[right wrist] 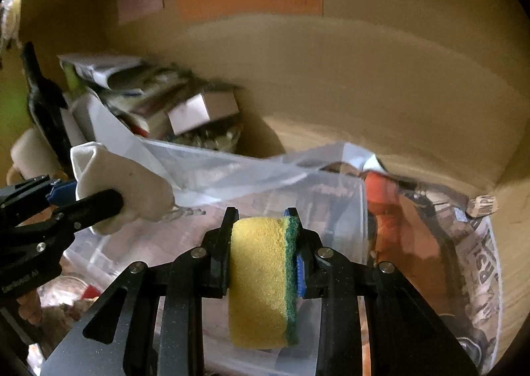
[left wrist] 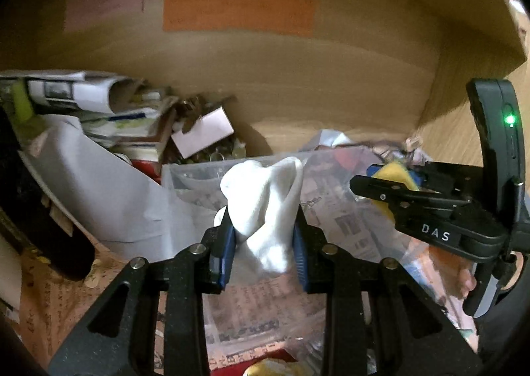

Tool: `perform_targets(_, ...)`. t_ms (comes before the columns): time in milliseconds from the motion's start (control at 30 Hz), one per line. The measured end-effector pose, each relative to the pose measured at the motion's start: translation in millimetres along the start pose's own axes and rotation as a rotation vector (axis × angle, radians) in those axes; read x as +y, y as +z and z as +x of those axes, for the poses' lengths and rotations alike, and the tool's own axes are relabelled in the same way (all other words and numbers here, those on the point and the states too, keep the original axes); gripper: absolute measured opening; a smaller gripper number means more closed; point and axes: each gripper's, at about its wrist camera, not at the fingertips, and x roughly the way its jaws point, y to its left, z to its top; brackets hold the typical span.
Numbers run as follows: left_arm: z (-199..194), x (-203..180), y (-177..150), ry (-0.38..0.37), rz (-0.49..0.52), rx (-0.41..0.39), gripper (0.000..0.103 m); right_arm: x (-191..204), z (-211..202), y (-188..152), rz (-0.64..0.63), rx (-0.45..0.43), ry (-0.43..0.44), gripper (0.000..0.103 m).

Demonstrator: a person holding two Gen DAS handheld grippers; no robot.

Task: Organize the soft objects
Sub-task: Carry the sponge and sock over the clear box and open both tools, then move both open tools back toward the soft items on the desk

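My left gripper is shut on a white cloth, which bulges up between its blue pads; the right wrist view shows that cloth in the left gripper at the left. My right gripper is shut on a yellow sponge with a green scouring side, squeezed between the fingers. The right gripper with the sponge shows at the right of the left wrist view. Both hang over a clear plastic bin lined with newspaper.
A pile of papers, boxes and a small grey box lies at the back left. Wooden walls with orange, green and pink labels close the back and right. An orange object and crumpled newspaper sit right of the bin.
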Motion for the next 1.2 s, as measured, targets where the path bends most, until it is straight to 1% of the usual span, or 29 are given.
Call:
perform_targets(167, 18.1, 1.6, -1.2, 0.002, -0.001, 0.042, 0.031, -2.9, 17.0, -1.5, -0.01, 0.055, -0.016, 0.027)
perform_targets(233, 20.7, 1.1, -2.2, -0.001, -0.003, 0.051, 0.04, -2.6, 20.9, -2.1, -0.013, 0.068, -0.019, 0.033)
perform_targets(267, 21.0, 1.1, -2.6, 0.002, -0.003, 0.05, 0.044, -2.1, 21.3, -2.4, -0.015, 0.067, -0.023, 0.04)
perform_targets(300, 20.6, 1.0, -2.5, 0.008, -0.003, 0.044, 0.05, -1.3, 20.8, -2.6, -0.018, 0.061, -0.028, 0.046)
perform_targets(333, 20.5, 0.9, -1.3, 0.013, 0.0, 0.033, 0.054, -0.4, 19.1, -2.4, -0.021, 0.053, -0.035, 0.049)
perform_targets(400, 12.9, -0.3, -0.9, 0.016, 0.005, 0.012, 0.057, 1.9, 16.0, -0.8, -0.028, 0.039, -0.04, 0.054)
perform_targets(567, -10.2, 0.4, 3.3, 0.022, 0.002, -0.041, 0.067, 6.5, -1.1, 3.2, -0.038, -0.006, -0.057, 0.062)
perform_targets(633, -23.7, 0.2, 4.2, 0.026, 0.001, -0.067, 0.074, 9.1, -11.3, 3.8, -0.044, -0.03, -0.06, 0.067)
perform_targets(667, -30.5, 0.9, 4.4, 0.028, 0.0, -0.08, 0.076, 10.9, -18.9, 3.8, -0.049, -0.049, -0.065, 0.072)
perform_targets(733, -45.6, 1.8, 4.0, 0.032, -0.001, -0.105, 0.086, 14.7, -34.5, 3.1, -0.058, -0.089, -0.073, 0.075)
perform_targets(767, -54.0, 2.5, 3.2, 0.035, -0.003, -0.12, 0.089, 15.4, -40.9, 2.0, -0.062, -0.103, -0.072, 0.077)
perform_targets(833, -65.3, 5.2, 2.2, 0.046, -0.01, -0.138, 0.099, 20.2, -60.4, -1.1, -0.073, -0.145, -0.071, 0.079)
perform_targets(900, -77.1, 7.2, -1.4, 0.051, -0.018, -0.154, 0.101, 24.3, -72.8, -3.6, -0.081, -0.174, -0.066, 0.08)
perform_targets(1067, -94.5, 8.8, -16.0, 0.043, -0.021, -0.151, 0.102, 35.0, -108.6, -22.9, -0.091, -0.246, -0.056, 0.082)
perform_targets(1200, -106.5, 7.5, -34.1, 0.047, -0.011, -0.145, 0.102, 41.7, -121.2, -42.0, -0.087, -0.268, -0.053, 0.083)
